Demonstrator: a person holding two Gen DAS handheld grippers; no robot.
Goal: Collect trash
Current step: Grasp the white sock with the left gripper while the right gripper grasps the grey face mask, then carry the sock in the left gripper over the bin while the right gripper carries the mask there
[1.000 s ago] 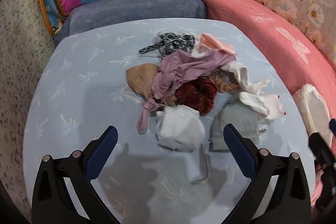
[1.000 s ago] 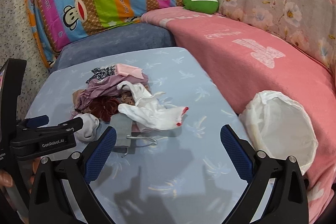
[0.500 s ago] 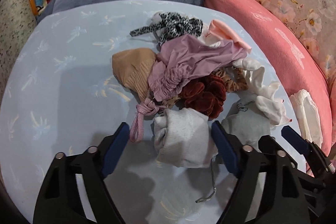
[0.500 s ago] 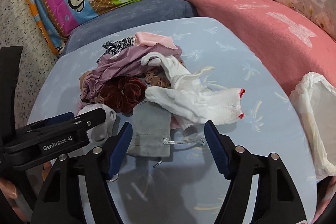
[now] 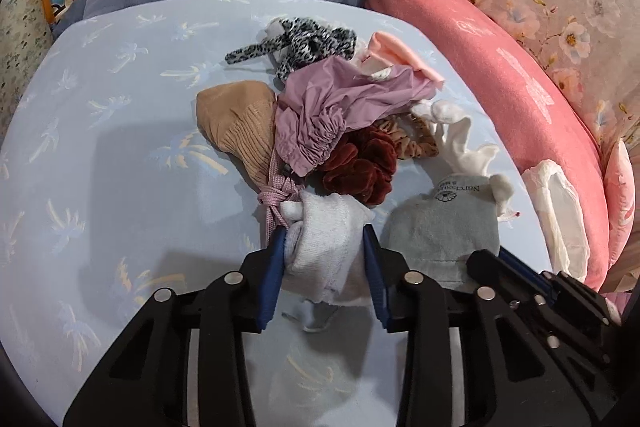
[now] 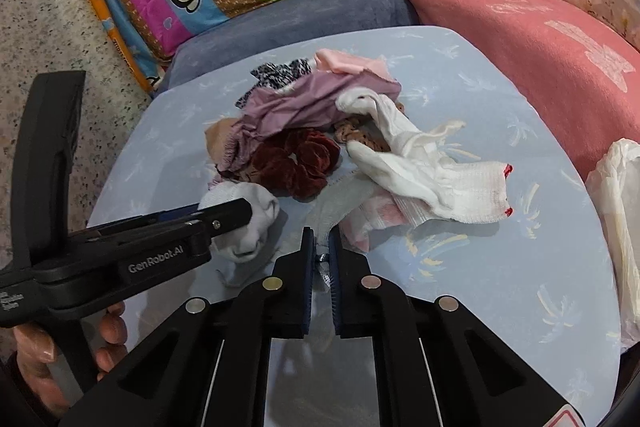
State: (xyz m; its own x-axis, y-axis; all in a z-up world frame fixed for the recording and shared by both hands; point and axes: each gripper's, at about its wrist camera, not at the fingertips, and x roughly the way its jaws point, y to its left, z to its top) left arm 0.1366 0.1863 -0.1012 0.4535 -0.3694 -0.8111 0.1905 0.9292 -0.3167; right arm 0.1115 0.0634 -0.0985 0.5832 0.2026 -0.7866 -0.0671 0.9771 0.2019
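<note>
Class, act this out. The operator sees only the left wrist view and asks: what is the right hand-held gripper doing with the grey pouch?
Observer: The right hand-held gripper has just been closing; its jaws are now shut on the near edge of the grey pouch.
Operator: Is anything hidden under the white glove?
Observer: Yes, a pink-striped cloth pokes out beneath the white glove, beside the pouch.
</note>
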